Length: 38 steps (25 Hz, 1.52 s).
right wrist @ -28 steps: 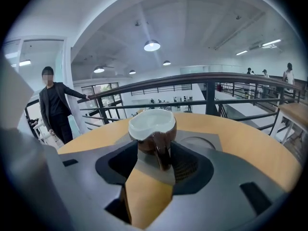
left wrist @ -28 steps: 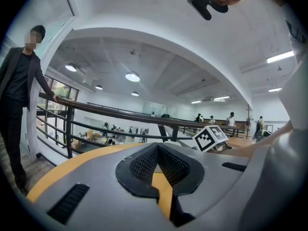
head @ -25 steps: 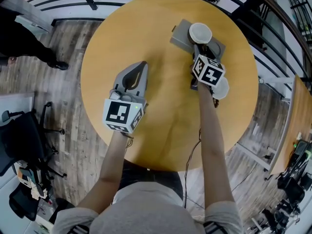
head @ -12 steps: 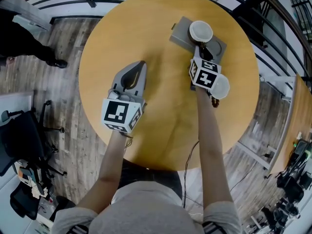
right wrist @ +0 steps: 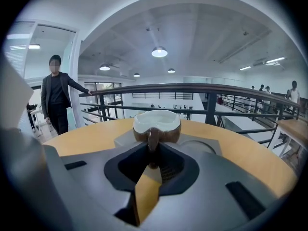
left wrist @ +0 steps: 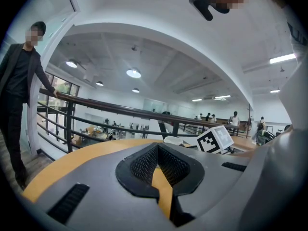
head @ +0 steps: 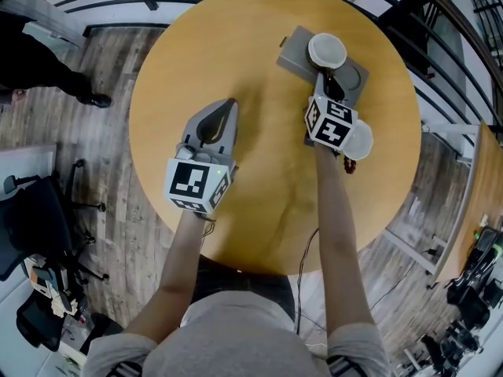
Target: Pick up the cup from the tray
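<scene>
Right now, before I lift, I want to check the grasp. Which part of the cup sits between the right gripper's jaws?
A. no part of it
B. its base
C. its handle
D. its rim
C: in the right gripper view the handle of the cup stands between the jaws of the right gripper, which have just been closing onto it.

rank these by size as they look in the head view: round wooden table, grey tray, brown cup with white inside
1. round wooden table
2. grey tray
3. brown cup with white inside
The cup stands on the tray, so nearness changes nothing.
</scene>
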Each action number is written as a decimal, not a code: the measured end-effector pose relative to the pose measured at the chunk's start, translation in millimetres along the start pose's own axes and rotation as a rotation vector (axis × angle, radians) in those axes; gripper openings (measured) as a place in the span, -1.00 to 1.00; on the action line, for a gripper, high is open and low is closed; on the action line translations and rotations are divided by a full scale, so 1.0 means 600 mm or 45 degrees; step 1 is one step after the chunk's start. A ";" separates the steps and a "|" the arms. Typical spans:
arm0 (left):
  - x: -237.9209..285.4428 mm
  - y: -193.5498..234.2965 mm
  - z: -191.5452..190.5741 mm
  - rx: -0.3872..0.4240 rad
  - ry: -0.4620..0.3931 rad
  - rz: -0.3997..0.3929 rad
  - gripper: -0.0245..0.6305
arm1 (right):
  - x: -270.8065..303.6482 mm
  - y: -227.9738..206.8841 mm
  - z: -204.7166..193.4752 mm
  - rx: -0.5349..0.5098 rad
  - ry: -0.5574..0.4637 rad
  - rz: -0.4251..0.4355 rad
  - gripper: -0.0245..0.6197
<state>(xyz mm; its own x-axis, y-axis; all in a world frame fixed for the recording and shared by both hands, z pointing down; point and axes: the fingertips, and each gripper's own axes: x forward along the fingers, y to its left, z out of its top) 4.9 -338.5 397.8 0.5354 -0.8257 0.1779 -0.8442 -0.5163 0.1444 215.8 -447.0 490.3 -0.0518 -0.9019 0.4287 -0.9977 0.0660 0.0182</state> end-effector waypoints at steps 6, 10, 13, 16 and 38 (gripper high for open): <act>-0.002 0.004 0.002 0.004 -0.001 0.003 -0.91 | -0.011 0.014 0.014 0.031 -0.044 0.062 -0.78; -0.003 0.001 0.006 0.006 -0.007 0.000 -0.91 | -0.029 0.025 0.040 0.059 -0.099 0.087 -0.78; -0.005 0.002 0.013 0.015 -0.019 -0.001 -0.91 | -0.054 0.034 0.063 0.072 -0.148 0.107 -0.78; -0.010 0.002 0.019 0.015 -0.031 0.001 -0.91 | -0.089 0.044 0.073 0.063 -0.172 0.139 -0.78; -0.066 -0.010 0.016 0.022 -0.043 -0.002 -0.91 | -0.198 0.111 -0.118 0.072 0.031 0.226 -0.78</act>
<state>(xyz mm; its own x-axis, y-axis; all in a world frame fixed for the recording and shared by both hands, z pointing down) -11.6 -304.8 380.5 0.5359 -0.8318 0.1448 -0.8437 -0.5214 0.1279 158.8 -304.9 504.7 -0.2265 -0.8676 0.4426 -0.9740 0.1982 -0.1100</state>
